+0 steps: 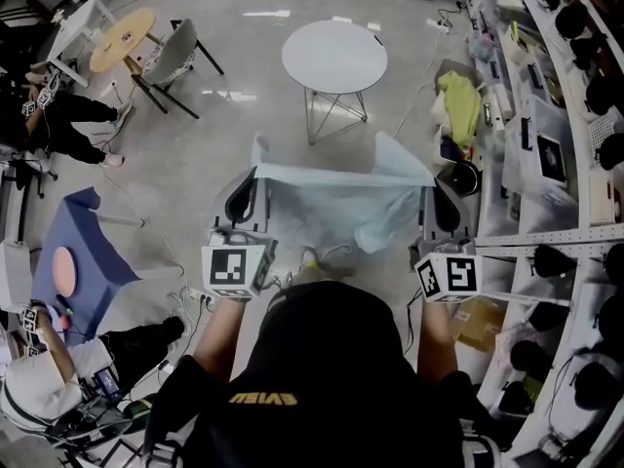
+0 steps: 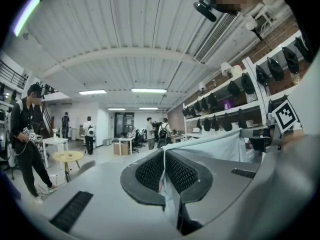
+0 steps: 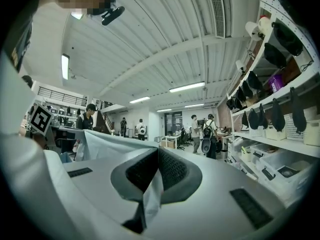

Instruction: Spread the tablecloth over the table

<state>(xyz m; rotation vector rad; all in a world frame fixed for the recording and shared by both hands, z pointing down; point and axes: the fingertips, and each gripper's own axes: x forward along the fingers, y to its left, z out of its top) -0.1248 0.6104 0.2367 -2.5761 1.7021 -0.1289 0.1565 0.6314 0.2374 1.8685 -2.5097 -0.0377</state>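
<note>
I hold a pale blue tablecloth (image 1: 331, 198) stretched level between my two grippers at chest height, its middle sagging down. My left gripper (image 1: 253, 178) is shut on the cloth's left edge, and in the left gripper view the fabric (image 2: 220, 146) runs out from between the closed pads (image 2: 150, 171). My right gripper (image 1: 430, 188) is shut on the right edge, and the right gripper view shows cloth (image 3: 107, 144) pinched between the pads (image 3: 172, 169). The round white table (image 1: 334, 57) stands a few steps ahead, bare, with the cloth short of it.
Shelving (image 1: 556, 164) with dark headsets and boxes lines the right side. A grey chair (image 1: 175, 52) and a small yellow round table (image 1: 122, 37) stand at the far left. A blue table (image 1: 83, 256) and seated people are at near left. Cables lie on the floor.
</note>
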